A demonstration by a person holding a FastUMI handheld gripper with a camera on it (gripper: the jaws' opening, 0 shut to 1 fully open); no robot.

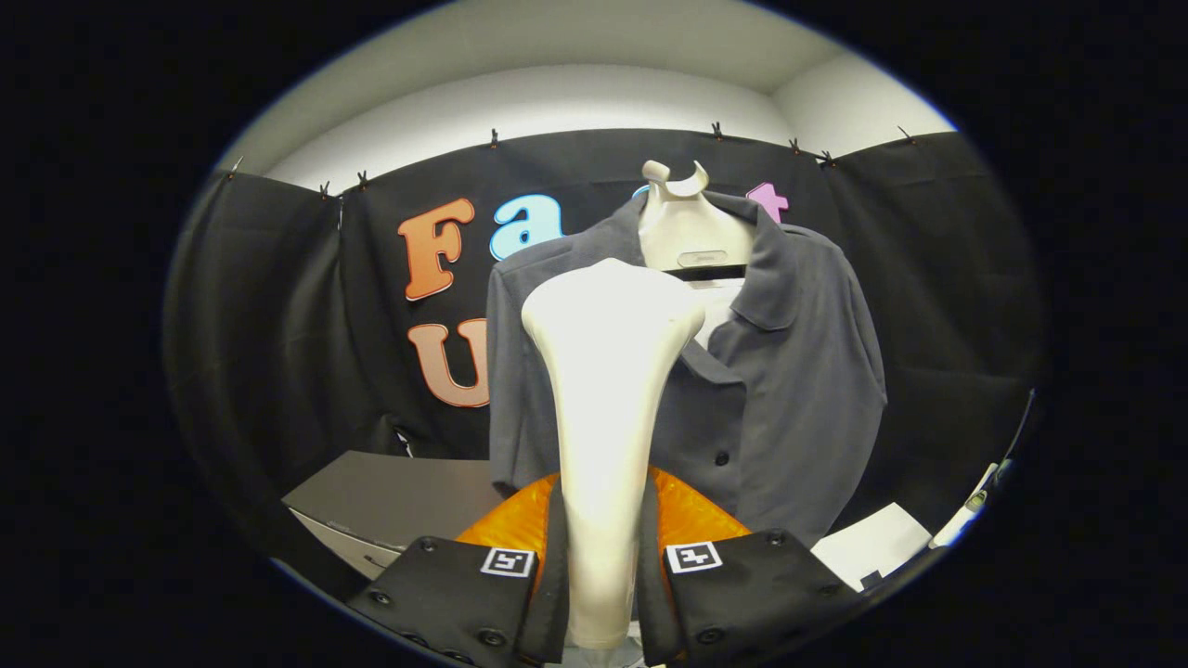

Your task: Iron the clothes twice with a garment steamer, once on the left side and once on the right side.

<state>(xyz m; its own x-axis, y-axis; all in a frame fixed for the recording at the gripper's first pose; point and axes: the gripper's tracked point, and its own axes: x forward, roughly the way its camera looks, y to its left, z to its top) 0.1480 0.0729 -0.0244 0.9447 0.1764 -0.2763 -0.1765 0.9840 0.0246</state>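
At nine o'clock of the fingers lies a flat grey box (390, 501) on the bench. Dead centre, the tool (601, 594) is clamped on the handle of the cream plastic garment steamer (608, 390), both fingers pressing its neck, head upright at twelve o'clock. Just beyond it hangs the dark grey buttoned shirt (789, 371) on a pale hanger (687, 223); the steamer head fronts the shirt's left panel, contact unclear. I judge a pass under way there; the side toward two o'clock remains.
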